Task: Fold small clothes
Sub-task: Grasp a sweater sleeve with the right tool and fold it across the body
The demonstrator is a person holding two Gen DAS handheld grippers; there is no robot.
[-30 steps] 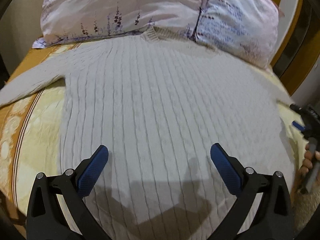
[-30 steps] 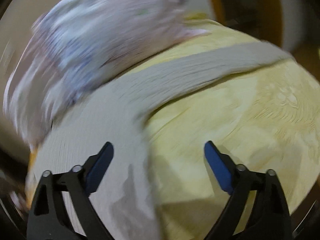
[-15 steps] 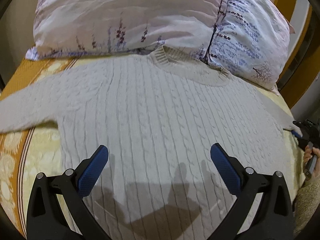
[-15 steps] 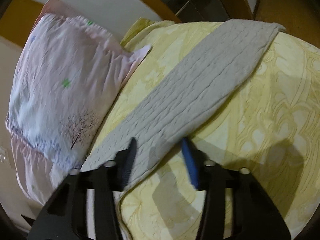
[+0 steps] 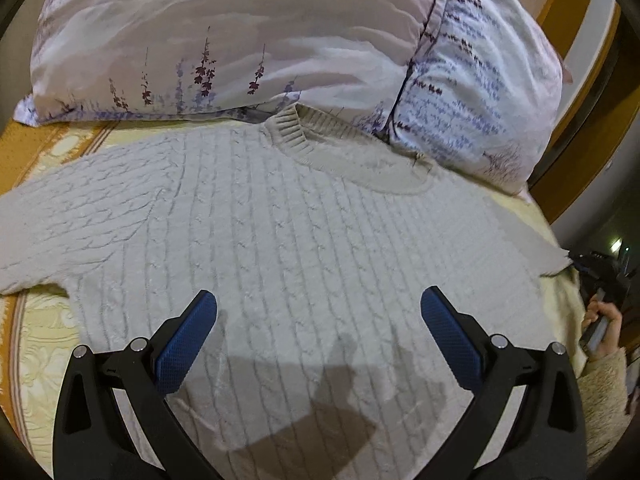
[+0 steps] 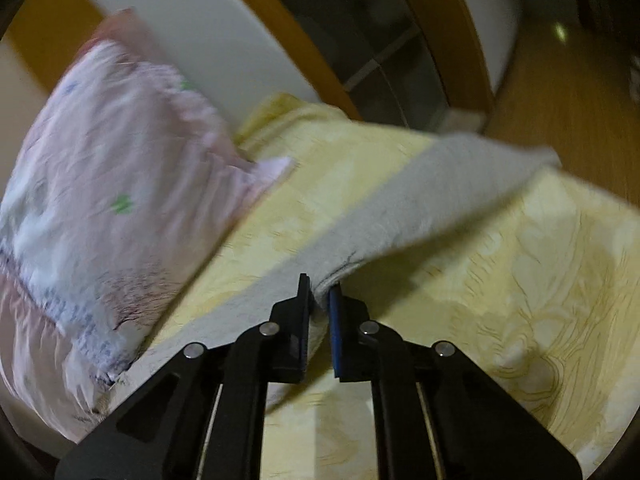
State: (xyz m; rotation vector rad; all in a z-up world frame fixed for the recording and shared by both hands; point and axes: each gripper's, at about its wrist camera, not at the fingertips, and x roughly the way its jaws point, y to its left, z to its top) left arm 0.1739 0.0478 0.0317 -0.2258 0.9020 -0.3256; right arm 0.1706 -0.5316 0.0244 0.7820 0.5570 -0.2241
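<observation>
A cream cable-knit sweater (image 5: pixel 312 240) lies flat on the bed, collar toward the pillows. My left gripper (image 5: pixel 318 304) is open and empty, hovering over the sweater's lower body. My right gripper (image 6: pixel 319 286) is shut on the edge of the sweater's right sleeve (image 6: pixel 420 196) and lifts it off the sheet. In the left wrist view the right gripper (image 5: pixel 596 270) shows at the far right edge, at the sleeve's edge. The left sleeve (image 5: pixel 72 228) stretches out to the left.
Two floral pillows (image 5: pixel 248 40) lie at the head of the bed, touching the collar. A yellow patterned sheet (image 6: pixel 520 300) covers the bed. A wooden frame (image 6: pixel 304 44) and the floor (image 6: pixel 568 100) lie beyond the bed's right edge.
My right gripper has closed on the right sleeve and raised its edge. My left gripper has tilted up, bringing the collar and pillows further into view.
</observation>
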